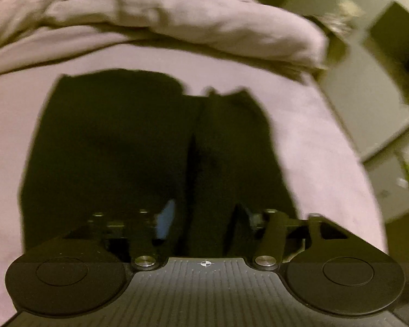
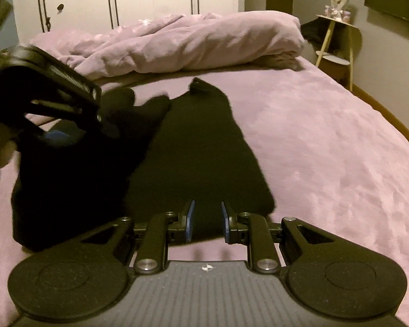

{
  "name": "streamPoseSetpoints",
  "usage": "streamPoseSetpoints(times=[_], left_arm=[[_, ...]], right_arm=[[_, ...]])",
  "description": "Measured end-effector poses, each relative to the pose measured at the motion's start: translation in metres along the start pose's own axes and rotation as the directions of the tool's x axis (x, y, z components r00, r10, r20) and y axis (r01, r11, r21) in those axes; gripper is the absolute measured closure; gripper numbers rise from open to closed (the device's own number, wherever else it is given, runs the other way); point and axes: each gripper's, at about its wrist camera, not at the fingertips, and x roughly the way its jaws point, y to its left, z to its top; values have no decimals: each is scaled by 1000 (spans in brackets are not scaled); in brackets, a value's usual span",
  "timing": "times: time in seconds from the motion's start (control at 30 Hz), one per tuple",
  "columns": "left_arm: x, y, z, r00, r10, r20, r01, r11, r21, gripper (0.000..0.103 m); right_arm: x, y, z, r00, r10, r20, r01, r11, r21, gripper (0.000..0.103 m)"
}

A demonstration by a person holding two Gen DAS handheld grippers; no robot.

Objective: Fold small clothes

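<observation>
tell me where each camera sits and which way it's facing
Left wrist: on the left gripper, angled down at the black garment on the pink bed; own fingers show.
Right wrist: on the right gripper, facing up the bed toward the crumpled duvet; own fingers and left gripper show.
Shared: garment, bed, duvet.

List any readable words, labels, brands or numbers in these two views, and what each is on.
None can be read in either view.
The black garment, pink bedsheet and crumpled duvet show no print.
The items on the side table are too small and blurred to show any lettering.
</observation>
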Motion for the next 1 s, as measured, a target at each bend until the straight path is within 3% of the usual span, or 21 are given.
streamPoseSetpoints(times=[0.07, 0.13, 0.2, 0.27, 0.37, 0.5, 0.6, 0.67, 0.73, 0.83, 0.9, 1.0], left_arm=[[-24, 2, -8, 999, -26, 33, 25, 999, 40, 33], [-49, 15, -14, 997, 6, 82, -9, 999, 36, 28], [-64, 38, -19, 987, 103, 126, -103, 995, -3, 28], [-69, 70, -23, 964, 224, 144, -218, 974, -53, 28], [-61, 118, -28, 940, 335, 61, -321, 932, -171, 32], [-53, 149, -37, 938, 346, 9, -333, 909, -252, 32], [-36, 147, -44, 924, 382, -22, -380, 906, -186, 32], [-27, 147, -48, 913, 405, -42, -407, 905, -124, 32], [-20, 147, -46, 910, 411, -52, -414, 904, -106, 32], [-20, 154, -51, 917, 393, -72, -400, 907, -135, 31], [-20, 159, -54, 919, 385, -84, -394, 906, -156, 31], [-18, 162, -57, 918, 385, -95, -396, 903, -167, 31]], right_arm=[[-1, -7, -1, 1000, -6, -6, 6, 1000, 15, 84], [0, -12, 3, 1000, -1, -7, 1, 1000, 28, 84], [-3, -13, 8, 1000, 4, -1, -4, 1000, 31, 83], [-8, -12, 15, 999, 28, 18, -29, 999, 36, 82], [-11, -3, 32, 990, 130, 45, -132, 990, 44, 78], [-2, 29, 52, 947, 317, 50, -318, 948, 6, 57], [16, 55, 63, 908, 419, 0, -419, 908, -20, 43], [37, 67, 67, 909, 412, -63, -415, 909, -32, 38], [61, 71, 69, 905, 404, -133, -405, 914, 24, 38], [93, 68, 74, 861, 470, -197, -440, 880, 176, 38], [110, 68, 72, 820, 527, -224, -468, 842, 269, 42], [123, 70, 73, 794, 561, -234, -467, 809, 357, 62]])
